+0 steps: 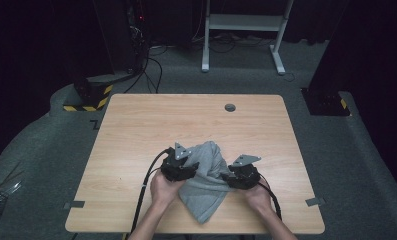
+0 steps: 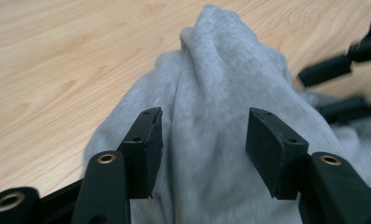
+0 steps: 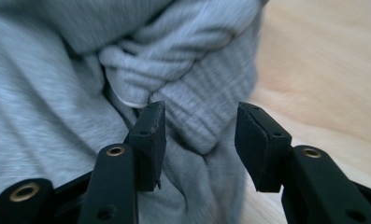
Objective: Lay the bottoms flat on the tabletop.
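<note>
Grey sweatshirt lies bunched near the front edge of the wooden table, between the two grippers. It looks soft, light and limp, so it should sag and slide once lifted; the ribbed cuff or a thick fold seems the firmest hold. Left gripper and right gripper both stand spread, straddling cloth without pinching it.

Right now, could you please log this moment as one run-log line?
left gripper: open over grey garment | right gripper: open at ribbed cuff | garment: bunched on table
</note>
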Demonstrator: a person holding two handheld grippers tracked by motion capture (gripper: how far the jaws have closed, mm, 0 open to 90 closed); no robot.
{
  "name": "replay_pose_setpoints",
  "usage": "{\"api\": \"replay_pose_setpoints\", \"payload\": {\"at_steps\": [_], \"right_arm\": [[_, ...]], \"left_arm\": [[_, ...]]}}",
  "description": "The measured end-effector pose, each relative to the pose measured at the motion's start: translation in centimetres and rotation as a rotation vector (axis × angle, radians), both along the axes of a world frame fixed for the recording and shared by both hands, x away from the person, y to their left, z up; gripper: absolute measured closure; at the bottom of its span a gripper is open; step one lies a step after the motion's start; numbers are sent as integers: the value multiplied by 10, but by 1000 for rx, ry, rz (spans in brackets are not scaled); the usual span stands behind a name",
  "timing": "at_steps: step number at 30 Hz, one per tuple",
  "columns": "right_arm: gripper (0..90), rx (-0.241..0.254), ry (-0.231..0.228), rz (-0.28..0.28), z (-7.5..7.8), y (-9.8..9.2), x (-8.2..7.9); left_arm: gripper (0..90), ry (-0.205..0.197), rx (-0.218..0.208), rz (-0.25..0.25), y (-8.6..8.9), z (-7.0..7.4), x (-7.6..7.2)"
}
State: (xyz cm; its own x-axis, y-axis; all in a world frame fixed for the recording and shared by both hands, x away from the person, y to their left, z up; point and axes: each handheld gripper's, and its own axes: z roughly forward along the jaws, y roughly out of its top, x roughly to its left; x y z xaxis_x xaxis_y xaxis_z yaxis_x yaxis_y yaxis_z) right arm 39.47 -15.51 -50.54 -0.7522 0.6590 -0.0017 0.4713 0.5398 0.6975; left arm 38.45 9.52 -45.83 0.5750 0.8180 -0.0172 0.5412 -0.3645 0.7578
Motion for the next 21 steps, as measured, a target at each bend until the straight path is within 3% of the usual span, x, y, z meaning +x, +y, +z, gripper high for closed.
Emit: {"api": "replay_pose_setpoints", "payload": {"at_steps": [1, 3, 4, 5, 6, 8, 10, 11, 14, 15, 17, 18, 20, 21], "right_arm": [[653, -6, 8, 8, -2, 1, 1], [821, -21, 6, 32, -5, 4, 2], [845, -19, 9, 46, -3, 4, 2], [850, -18, 7, 48, 0, 4, 2], [852, -11, -41, 37, 8, 2, 2], [853, 0, -64, 22, 14, 0, 2], [851, 42, -143, -34, 32, -7, 6], [851, 42, -143, -34, 32, -7, 6], [846, 55, -172, -84, 43, -11, 13], [835, 51, -171, -95, 43, -11, 16], [742, 35, -110, -102, 36, -9, 22], [653, 18, -79, -93, 28, -7, 22], [616, 18, -60, -91, 23, -7, 21], [588, 18, -43, -90, 19, -8, 20]], "left_arm": [[488, 26, -3, -11, -3, -3, 5], [668, 70, 10, -47, -6, -6, 11], [786, 74, 18, -64, -7, -6, 11], [832, 74, 21, -67, -6, -5, 10], [847, 70, 23, -70, -5, -2, 8], [849, 36, 36, -56, 1, 4, 3], [850, 4, 21, -31, 12, 11, -1], [850, -4, 14, -18, 18, 13, -2], [850, 8, 26, 3, 32, 12, -3], [849, 24, 31, 5, 35, 9, -3], [844, 67, 38, 3, 38, 1, -2], [833, 72, 39, 3, 38, -1, -2], [813, 76, 24, -2, 38, -3, -2], [755, 78, 7, -6, 37, -3, -1]]}}
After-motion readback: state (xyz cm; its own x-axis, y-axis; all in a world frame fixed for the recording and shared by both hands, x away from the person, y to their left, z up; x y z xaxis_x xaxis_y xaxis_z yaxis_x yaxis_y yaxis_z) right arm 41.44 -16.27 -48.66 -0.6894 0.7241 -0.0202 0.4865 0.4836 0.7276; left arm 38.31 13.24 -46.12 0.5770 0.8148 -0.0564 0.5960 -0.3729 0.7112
